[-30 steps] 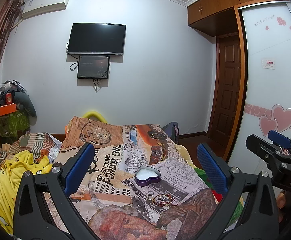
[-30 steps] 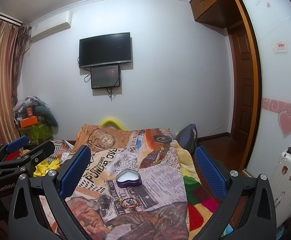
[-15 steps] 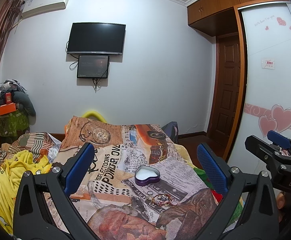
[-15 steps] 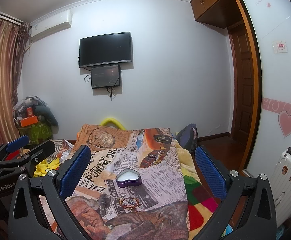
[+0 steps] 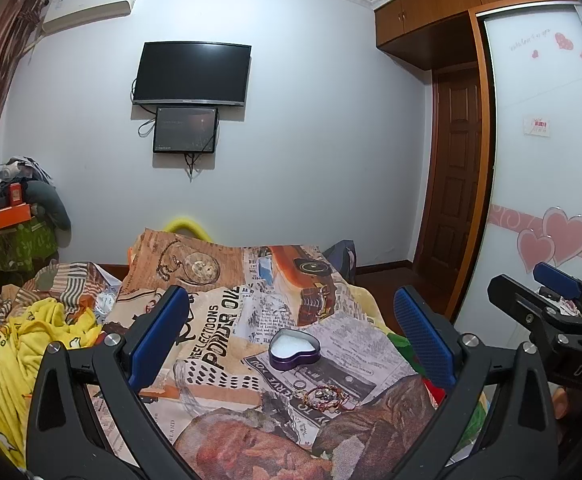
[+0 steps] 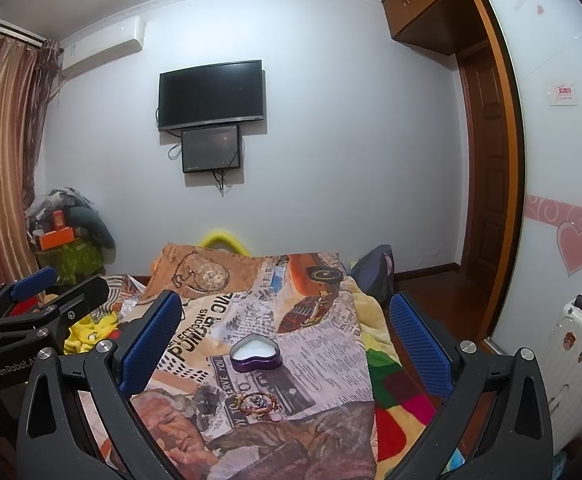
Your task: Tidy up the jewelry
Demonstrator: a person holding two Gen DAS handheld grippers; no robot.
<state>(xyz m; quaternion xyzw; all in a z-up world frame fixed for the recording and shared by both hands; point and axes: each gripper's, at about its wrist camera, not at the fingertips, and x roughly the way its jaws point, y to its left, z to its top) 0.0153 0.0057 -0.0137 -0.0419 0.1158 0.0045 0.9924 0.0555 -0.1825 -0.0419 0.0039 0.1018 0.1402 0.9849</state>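
A purple heart-shaped tin [image 5: 294, 349] [image 6: 255, 355] lies open on the printed bed cover, its inside white. Just in front of it rests a small heap of jewelry [image 5: 326, 395] [image 6: 258, 403]: red-and-gold beaded bracelets and a small ring. My left gripper [image 5: 291, 330] is open and held above the bed, with nothing between its blue pads. My right gripper [image 6: 285, 330] is also open and empty, hovering at about the same height. Each gripper shows at the edge of the other's view.
The bed cover [image 5: 227, 320] carries a newspaper-style print. Yellow clothing [image 5: 31, 344] is piled at the bed's left. A white suitcase [image 6: 575, 356] stands at the right by the wardrobe door with pink hearts. Cluttered boxes [image 6: 57, 236] stand in the far left corner.
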